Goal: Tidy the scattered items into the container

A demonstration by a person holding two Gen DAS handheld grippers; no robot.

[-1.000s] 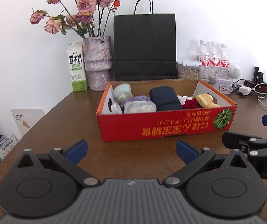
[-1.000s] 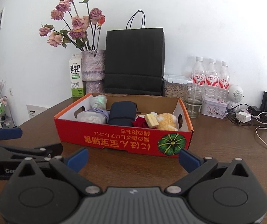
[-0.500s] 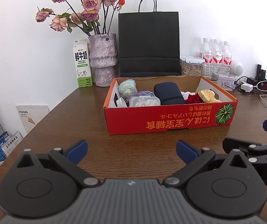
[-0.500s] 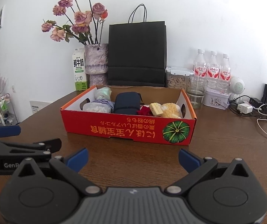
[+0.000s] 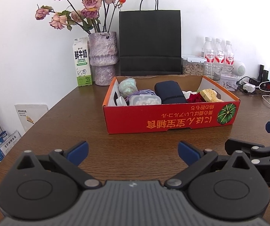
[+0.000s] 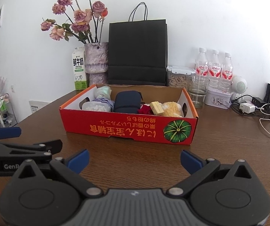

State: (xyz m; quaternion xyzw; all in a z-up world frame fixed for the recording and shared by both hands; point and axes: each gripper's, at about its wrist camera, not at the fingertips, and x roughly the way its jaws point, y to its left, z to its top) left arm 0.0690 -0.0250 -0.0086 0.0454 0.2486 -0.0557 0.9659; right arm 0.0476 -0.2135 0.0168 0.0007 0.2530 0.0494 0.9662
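Both grippers — left (image 5: 133, 153) and right (image 6: 135, 159) — spread wide, empty, low over brown table (image 5: 74, 128); red box (image 6: 129, 130) just ahead, filled — pouch (image 6: 128, 101), tub (image 5: 145, 100), sponge (image 6: 156, 108) inside.

Wooden table (image 5: 63, 124), dark brown, grain visible. Placed directly on it: a red cardboard box (image 5: 170, 120) near the middle; behind it, along the wall, a milk carton (image 5: 82, 64), a mottled purple vase (image 5: 102, 58), a black paper bag (image 5: 150, 43), a lidded clear jar (image 6: 179, 77), a glass (image 6: 199, 90), three water bottles (image 6: 214, 67), a small tin (image 6: 218, 98), and, at the far right, chargers and cables (image 6: 255, 107).
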